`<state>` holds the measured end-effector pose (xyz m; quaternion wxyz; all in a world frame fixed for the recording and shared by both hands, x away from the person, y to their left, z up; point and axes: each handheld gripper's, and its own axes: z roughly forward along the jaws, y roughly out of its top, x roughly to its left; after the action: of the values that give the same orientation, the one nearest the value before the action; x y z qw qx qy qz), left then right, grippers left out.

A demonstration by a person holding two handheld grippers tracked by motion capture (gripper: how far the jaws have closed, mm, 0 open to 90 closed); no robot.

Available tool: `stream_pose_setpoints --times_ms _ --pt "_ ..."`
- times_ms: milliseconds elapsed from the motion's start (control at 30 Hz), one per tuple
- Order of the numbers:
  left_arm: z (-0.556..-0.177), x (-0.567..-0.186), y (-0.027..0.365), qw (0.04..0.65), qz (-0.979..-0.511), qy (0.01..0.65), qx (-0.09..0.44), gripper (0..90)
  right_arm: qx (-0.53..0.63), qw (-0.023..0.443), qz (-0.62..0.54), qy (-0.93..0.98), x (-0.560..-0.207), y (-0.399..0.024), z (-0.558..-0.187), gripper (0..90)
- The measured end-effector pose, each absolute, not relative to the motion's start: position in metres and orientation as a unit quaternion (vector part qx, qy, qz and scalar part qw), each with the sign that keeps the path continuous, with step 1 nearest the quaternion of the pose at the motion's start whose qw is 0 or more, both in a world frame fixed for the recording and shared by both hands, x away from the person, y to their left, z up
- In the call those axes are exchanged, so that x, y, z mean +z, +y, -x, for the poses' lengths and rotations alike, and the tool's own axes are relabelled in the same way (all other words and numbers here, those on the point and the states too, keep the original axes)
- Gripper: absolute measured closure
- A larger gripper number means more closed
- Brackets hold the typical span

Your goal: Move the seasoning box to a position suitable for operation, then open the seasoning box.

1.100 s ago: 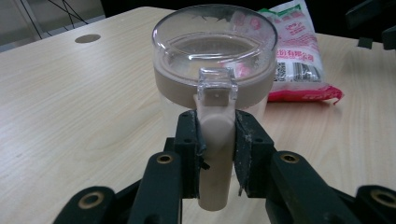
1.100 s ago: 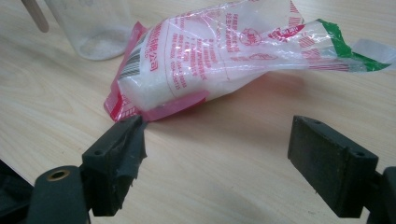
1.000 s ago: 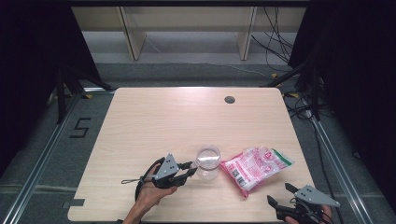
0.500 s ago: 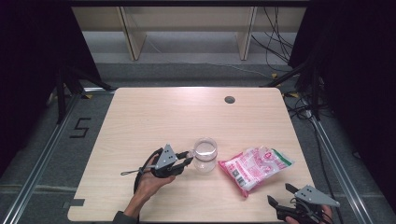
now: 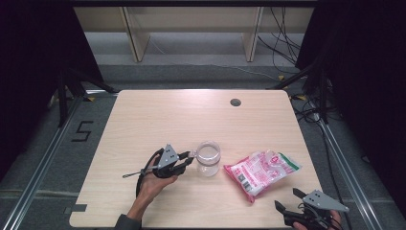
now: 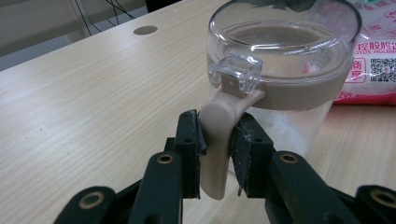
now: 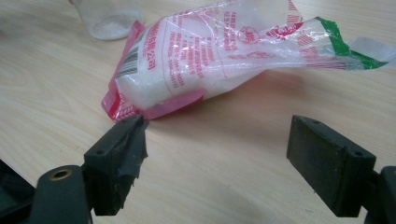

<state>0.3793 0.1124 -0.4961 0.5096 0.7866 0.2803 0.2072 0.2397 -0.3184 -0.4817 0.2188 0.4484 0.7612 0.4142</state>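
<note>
From above, on the light wooden desk [image 5: 158, 115], the left hand-held gripper [image 5: 187, 159] clamps the handle of a clear jar [image 5: 208, 158] near the desk's middle, while a pink-and-white bag [image 5: 261, 170] lies just right of it and the right hand-held gripper [image 5: 289, 203] hovers at the near right corner, jaws apart. Along the left hand-held gripper [image 6: 215, 144], both jaws pinch the jar's beige handle [image 6: 215, 140] below its transparent lid [image 6: 280, 37]. Along the right hand-held gripper [image 7: 215, 156], spread jaws face the bag [image 7: 224, 51], not touching it.
</note>
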Motion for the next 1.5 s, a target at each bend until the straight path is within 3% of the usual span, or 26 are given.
stream_pose_setpoints --times_ms 367,567,600,667,933,1000,1133,1267,1500 --pt "-0.380 -0.496 0.120 0.514 -0.781 0.292 0.201 73.2 0.417 0.220 -0.448 0.759 -0.482 -0.321 -0.240 20.6" --pt "-0.375 -0.489 0.127 0.512 -0.786 0.292 0.185 54.5 0.417 0.224 -0.452 0.756 -0.481 -0.322 -0.239 20.6" --pt "-0.373 -0.487 0.128 0.511 -0.787 0.292 0.185 50.3 0.419 0.207 -0.470 0.749 -0.481 -0.320 -0.236 20.6" --pt "-0.372 -0.484 0.130 0.511 -0.784 0.304 0.179 44.3 0.416 0.221 -0.456 0.755 -0.482 -0.322 -0.239 20.6" --pt "-0.366 -0.470 0.126 0.516 -0.784 0.305 0.159 34.3 0.418 0.227 -0.448 0.757 -0.481 -0.323 -0.238 20.5" --pt "-0.364 -0.466 0.125 0.513 -0.790 0.298 0.154 41.3 0.417 0.228 -0.448 0.757 -0.481 -0.324 -0.238 20.3" --pt "-0.360 -0.460 0.122 0.516 -0.791 0.288 0.160 46.9 0.422 0.218 -0.455 0.753 -0.482 -0.324 -0.238 19.9" --pt "-0.358 -0.455 0.123 0.515 -0.790 0.277 0.181 69.5 0.418 0.210 -0.471 0.748 -0.480 -0.322 -0.235 19.8" --pt "-0.354 -0.444 0.121 0.524 -0.775 0.287 0.207 87.6 0.416 0.225 -0.454 0.755 -0.481 -0.325 -0.238 19.8"
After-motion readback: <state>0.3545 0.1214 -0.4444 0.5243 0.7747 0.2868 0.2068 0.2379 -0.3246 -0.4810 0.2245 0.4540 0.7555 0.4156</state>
